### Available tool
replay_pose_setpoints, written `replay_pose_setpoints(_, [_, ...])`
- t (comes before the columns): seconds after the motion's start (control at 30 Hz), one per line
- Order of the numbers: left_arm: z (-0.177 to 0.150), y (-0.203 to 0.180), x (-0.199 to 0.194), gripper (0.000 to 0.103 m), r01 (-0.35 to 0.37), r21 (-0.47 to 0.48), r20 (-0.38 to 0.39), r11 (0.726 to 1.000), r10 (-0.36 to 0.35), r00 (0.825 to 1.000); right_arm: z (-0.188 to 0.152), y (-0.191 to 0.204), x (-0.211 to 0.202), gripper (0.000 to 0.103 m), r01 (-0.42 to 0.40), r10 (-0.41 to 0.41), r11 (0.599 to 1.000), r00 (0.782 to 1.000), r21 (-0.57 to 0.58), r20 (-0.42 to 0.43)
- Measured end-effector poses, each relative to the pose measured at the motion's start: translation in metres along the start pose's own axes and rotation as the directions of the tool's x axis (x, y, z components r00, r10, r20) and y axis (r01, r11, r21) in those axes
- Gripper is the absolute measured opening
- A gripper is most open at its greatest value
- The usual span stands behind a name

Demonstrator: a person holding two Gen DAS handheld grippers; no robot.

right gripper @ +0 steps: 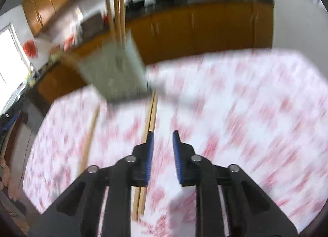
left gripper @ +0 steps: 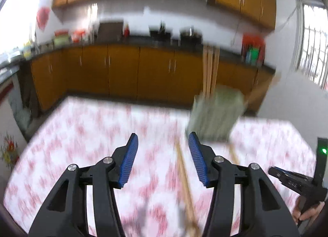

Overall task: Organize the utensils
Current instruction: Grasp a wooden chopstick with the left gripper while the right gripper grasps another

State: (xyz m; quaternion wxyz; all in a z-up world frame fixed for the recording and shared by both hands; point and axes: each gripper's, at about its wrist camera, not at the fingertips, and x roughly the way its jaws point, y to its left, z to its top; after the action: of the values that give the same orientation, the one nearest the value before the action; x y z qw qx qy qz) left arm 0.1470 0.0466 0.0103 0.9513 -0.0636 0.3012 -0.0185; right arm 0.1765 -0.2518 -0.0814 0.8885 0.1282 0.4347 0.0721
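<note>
Chopsticks (right gripper: 150, 113) lie under right gripper (right gripper: 162, 134).

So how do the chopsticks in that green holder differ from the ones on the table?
The chopsticks in the holder stand upright, bunched inside the green holder. The chopsticks on the table lie flat on the floral tablecloth, outside it. Both look like plain pale wood, though the pictures are blurred.

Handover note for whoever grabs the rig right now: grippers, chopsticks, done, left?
Left gripper: open, empty, above the table.
Right gripper: open, empty.
Holder: upright on the far side of the table, several chopsticks already standing in it.
Loose chopsticks: a pair lying ahead of the left gripper, one single beside it.
Left: put those in the holder. Frames are blurred.
</note>
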Motion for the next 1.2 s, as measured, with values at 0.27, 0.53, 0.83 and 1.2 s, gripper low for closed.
replay_pose_setpoints(0.27, [-0.055,-0.001,0.043,0.043,0.034,-0.019,-0.203,0.999,-0.037,0.978,-0.027,0.021,0.018,0.018,-0.02,0.019,1.0,0.999,-0.017,-0.045])
replay_pose_setpoints(0.53, [-0.083,-0.01,0.056,0.038,0.067,-0.023,-0.275,0.997,-0.071,0.959,-0.028,0.017,0.027,0.009,0.079,-0.08,0.996,0.996,-0.05,-0.026])
replay_pose_setpoints(0.83, [-0.095,-0.026,0.066,0.025,0.096,0.016,-0.33,0.995,-0.085,0.94,-0.025,0.002,0.02,0.008,0.107,-0.107,0.994,0.994,-0.031,-0.013])
replay_pose_setpoints(1.2, [-0.091,-0.032,0.079,0.008,-0.007,0.108,-0.309,0.994,0.04,0.95,-0.033,0.017,0.019,0.013,0.153,-0.152,0.979,0.988,-0.138,0.017])
